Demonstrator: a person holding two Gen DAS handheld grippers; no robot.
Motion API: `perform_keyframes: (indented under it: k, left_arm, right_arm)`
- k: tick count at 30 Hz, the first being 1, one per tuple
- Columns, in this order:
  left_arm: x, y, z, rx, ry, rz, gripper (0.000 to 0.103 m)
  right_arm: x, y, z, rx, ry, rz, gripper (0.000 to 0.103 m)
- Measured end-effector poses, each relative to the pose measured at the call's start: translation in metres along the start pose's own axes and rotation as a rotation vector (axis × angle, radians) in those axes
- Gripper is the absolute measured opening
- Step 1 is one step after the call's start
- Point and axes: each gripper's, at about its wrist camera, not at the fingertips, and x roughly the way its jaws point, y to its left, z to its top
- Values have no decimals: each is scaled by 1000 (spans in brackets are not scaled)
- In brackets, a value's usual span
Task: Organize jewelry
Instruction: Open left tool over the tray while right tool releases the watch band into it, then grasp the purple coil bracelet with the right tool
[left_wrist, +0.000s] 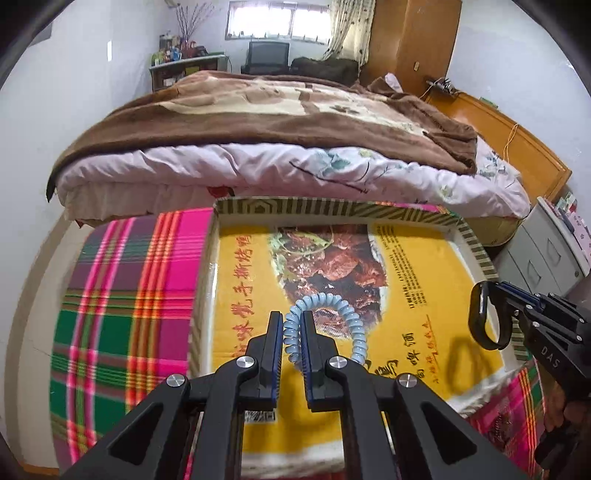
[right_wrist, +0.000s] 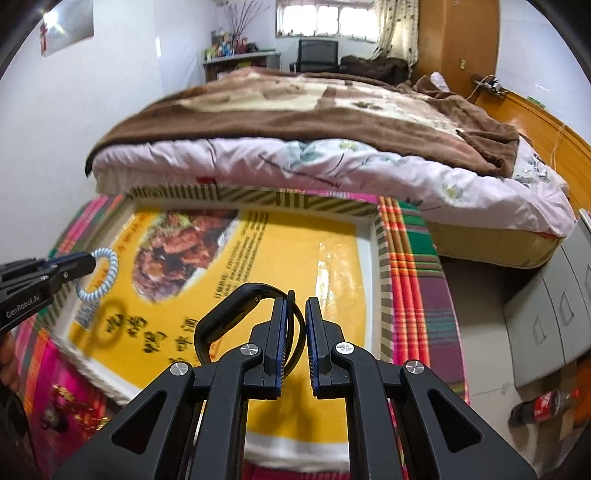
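The left claw (left_wrist: 291, 325) is pinching a blue coil band (left_wrist: 332, 317); the right claw (right_wrist: 295, 314) is gripping a black band (right_wrist: 229, 317), maybe a watch, above the yellow tray (left_wrist: 476, 243) beside the bed (left_wrist: 258, 162).

Glossy printed cardboard tray (left_wrist: 476, 243) lies on woven plaid cloth (left_wrist: 122, 295); above it, smooth plastic coil bracelet (left_wrist: 354, 321) and matt black band (right_wrist: 221, 314).

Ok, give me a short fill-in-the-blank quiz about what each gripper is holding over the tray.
1. The left gripper is shut on a coiled hair tie coloured light ____.
2. The right gripper is shut on a band coloured ____.
3. Both hang over a tray whose bottom is mostly ____.
4. The tray rests on a ____-patterned cloth.

Missing words: blue; black; yellow; plaid
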Motion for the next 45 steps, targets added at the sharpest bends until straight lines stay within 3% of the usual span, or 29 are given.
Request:
perform_keyframes:
  k: [10,19,23,29,32,45]
  left_arm:
    - [36,-4,-4,7,66,12,9]
    - [40,-2,-7,2,85,19,12]
    - [37,-2,-7,0,84,26,50]
    - [17,0,-10,-15,60,25,55]
    - [-3,-1,-15,-23,24,28,68]
    - [-97,-2,-71,-43,-98,41,70]
  right_arm:
    - [31,1,-4,-36,59,-21,10]
    - [38,0,-3,-27,72,-21,11]
    - [37,-1,-3,-12,76,-10,17]
    - [13,-1,-1,15,25,6,31]
    - [-3,0,-2,32,-4,22,31]
    - [-87,19,-46,71,-115,103,32]
